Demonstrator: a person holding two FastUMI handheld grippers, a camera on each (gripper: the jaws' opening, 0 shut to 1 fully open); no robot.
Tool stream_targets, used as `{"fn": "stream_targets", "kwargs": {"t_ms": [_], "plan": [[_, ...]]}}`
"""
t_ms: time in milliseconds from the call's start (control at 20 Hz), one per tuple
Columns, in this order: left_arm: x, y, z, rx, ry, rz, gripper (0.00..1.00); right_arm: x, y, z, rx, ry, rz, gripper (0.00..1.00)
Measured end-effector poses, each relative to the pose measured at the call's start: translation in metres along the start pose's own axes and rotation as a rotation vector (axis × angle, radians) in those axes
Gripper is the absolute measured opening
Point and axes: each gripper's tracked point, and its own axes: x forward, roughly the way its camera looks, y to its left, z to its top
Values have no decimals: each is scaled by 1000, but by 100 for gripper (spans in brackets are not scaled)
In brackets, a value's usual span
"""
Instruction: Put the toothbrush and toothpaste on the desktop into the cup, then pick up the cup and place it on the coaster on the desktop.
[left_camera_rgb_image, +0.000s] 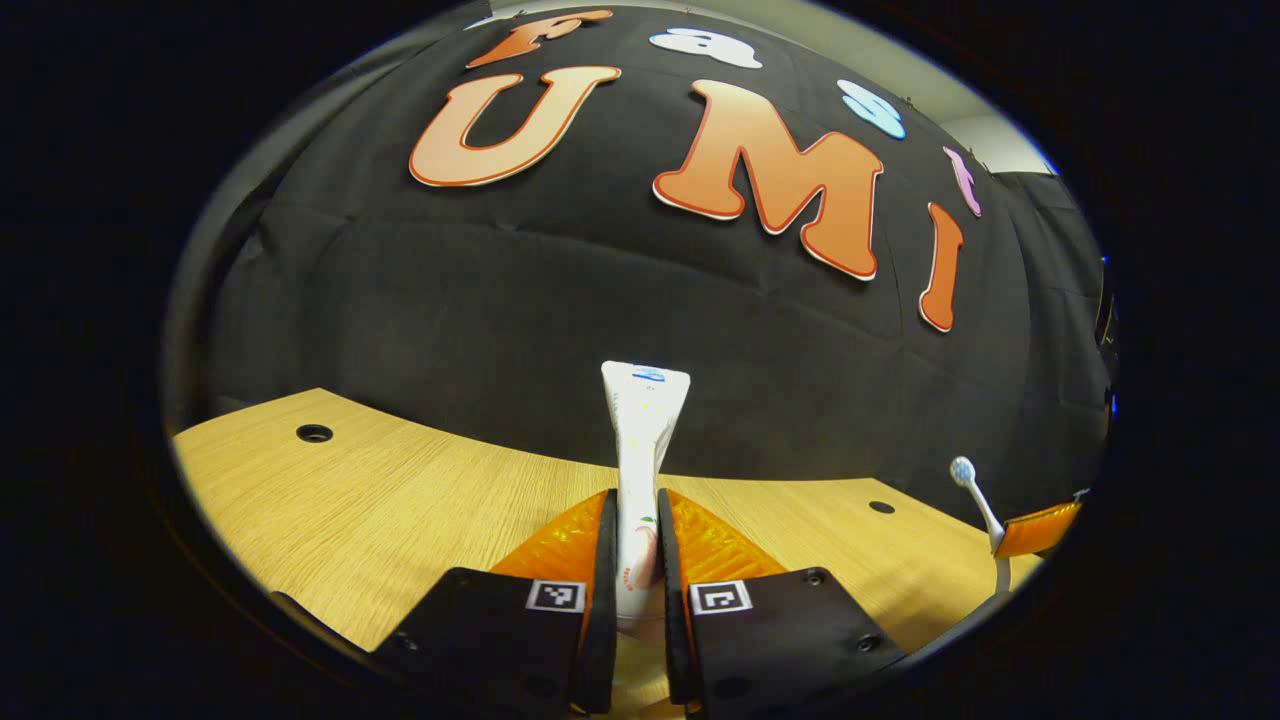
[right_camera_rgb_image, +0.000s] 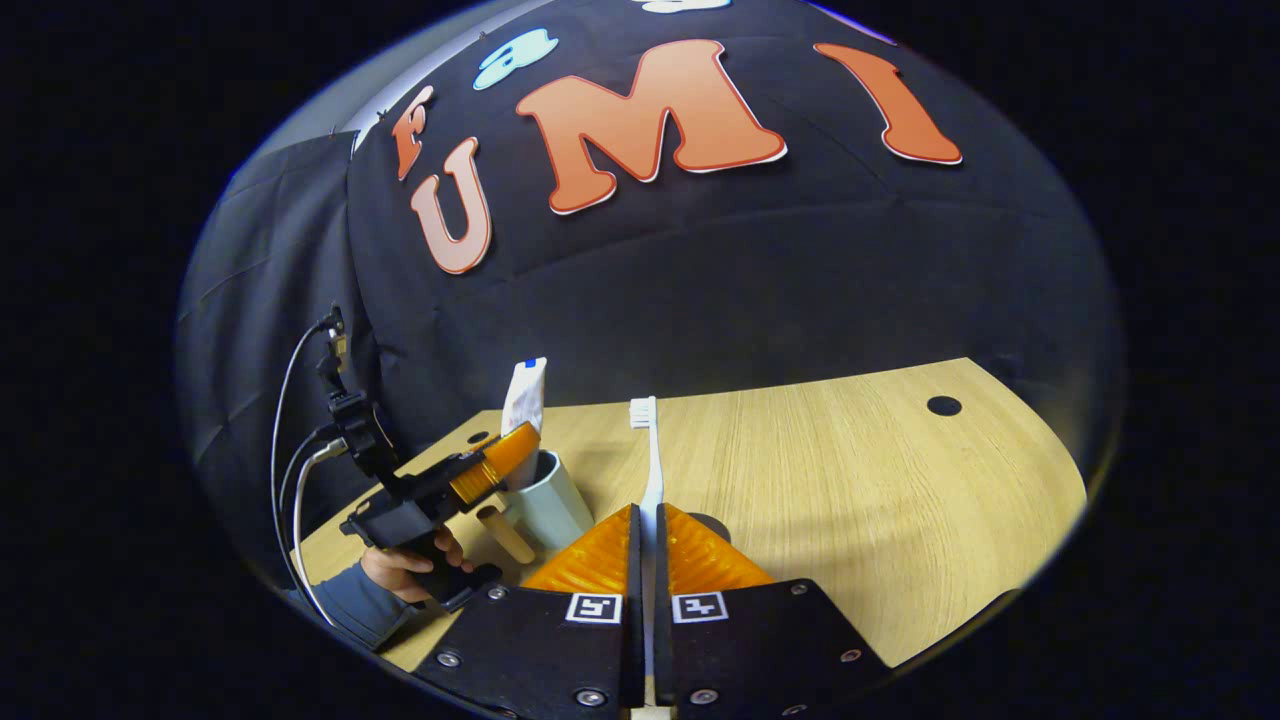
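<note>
Here, the left gripper view shows the left claw clamped on one white toothpaste tube, upright, flat crimped end on top, above the pale wood-grain bench. At that view's right edge stands the toothbrush, its bristled head up. The right gripper view adds what the other lacks: the right claw pinched together on the single slim white toothbrush, one smooth pale cup with a wooden handle near the bench's left edge, and a hand holding the left claw beside the cup's rim. Two round holes pierce the bench.
</note>
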Motion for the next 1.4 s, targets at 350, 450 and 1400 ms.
{"fn": "stream_targets", "kwargs": {"t_ms": [350,450,1400], "plan": [[-12,-9,-11,-4,65,-54,29,7,27,18,-10,-60,44,4],[-26,-11,-15,21,82,-73,34,13,37,21,-8,-79,66,4],[-123,32,13,193,112,-9,99,81,117,99,34,-509,268,0]]}}
